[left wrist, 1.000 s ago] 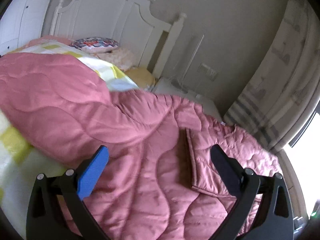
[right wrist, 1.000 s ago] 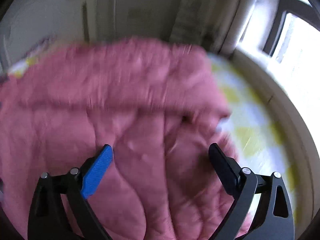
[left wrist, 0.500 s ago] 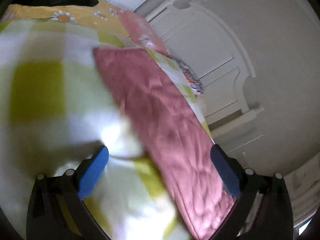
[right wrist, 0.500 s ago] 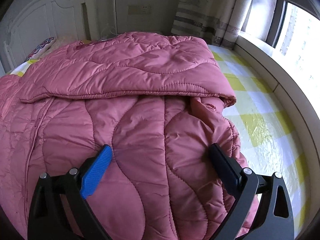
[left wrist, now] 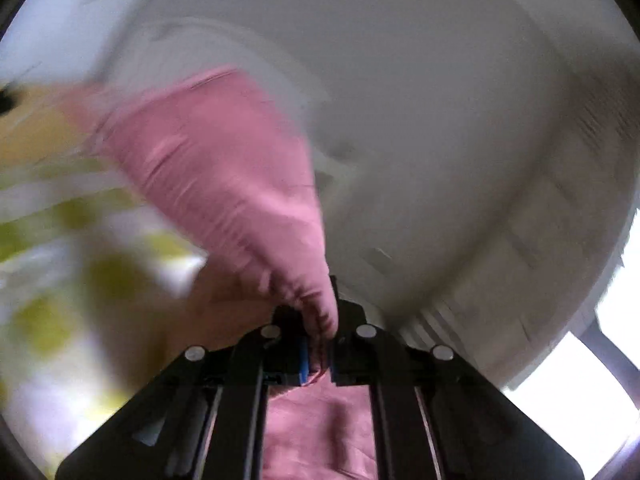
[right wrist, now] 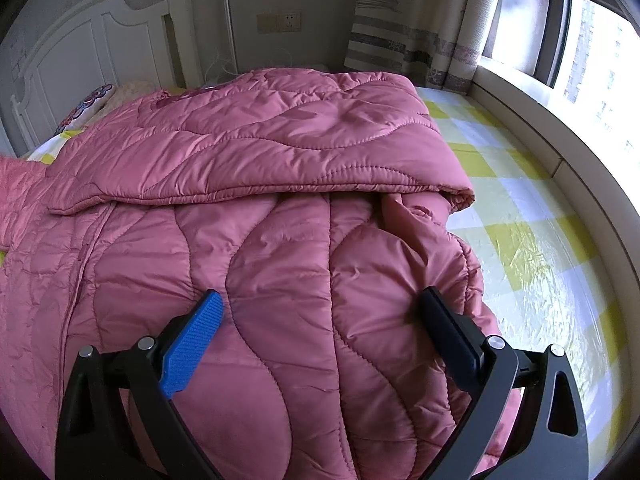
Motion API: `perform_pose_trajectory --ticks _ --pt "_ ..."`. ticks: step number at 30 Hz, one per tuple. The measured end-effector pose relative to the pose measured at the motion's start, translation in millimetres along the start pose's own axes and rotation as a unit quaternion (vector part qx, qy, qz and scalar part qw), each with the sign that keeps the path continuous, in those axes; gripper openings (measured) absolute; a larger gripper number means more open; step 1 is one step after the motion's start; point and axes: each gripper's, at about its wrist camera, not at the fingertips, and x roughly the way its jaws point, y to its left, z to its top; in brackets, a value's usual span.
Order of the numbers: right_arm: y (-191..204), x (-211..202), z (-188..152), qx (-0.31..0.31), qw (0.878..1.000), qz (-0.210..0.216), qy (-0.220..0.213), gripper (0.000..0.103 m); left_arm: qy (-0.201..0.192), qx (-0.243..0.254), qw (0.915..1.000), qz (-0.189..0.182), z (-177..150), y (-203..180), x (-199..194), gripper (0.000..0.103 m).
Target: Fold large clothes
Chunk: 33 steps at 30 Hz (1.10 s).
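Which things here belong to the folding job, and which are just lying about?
Part of the job:
- pink quilted puffer coat, spread on the bed
- left gripper, shut on a pinch of the coat's fabric
- right gripper, open above the coat

Just lying about:
- yellow-and-white checked bedsheet
- white wooden headboard
- patterned pillow
- striped curtain

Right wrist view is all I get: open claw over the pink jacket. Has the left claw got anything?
Observer: Yes. The left claw is shut on a pinch of the jacket.
Operator: Fabric slack or pulled?
Observer: It looks pulled. It fans out from the pinch with creases running lengthwise.
Operator: What's around it?
Observer: The frame is blurred. The checked sheet is on the left of the picture and a pale wall is on the right.
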Motion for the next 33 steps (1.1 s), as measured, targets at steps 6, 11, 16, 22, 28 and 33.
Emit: perform_pose_trajectory --ticks 6,11,16,22,28,33 --pt "-3 0 1 0.006 1.000 0.009 0.000 0.095 0.154 0.201 0.9637 -0.084 -120 -144 62 0.061" --pt "-6 0 1 0.014 1.000 0.020 -0.001 0.095 0.180 0.218 0.9578 -0.051 -184 -133 66 0.096" --pt "-6 1 1 0.016 1.000 0.022 -0.001 0.095 0.129 0.166 0.9776 0.012 -169 -77 37 0.096" --pt "-5 2 1 0.016 1.000 0.020 -0.002 0.095 0.030 0.073 0.9842 0.158 -140 9 1 0.100" --pt "-19 -23 10 0.085 0.992 0.089 -0.028 0.095 0.040 0.034 0.9818 0.182 -132 27 7 0.100" --pt "11 -41 57 0.057 0.993 0.084 -0.054 0.095 0.054 0.090 0.9795 0.172 -141 4 15 0.101"
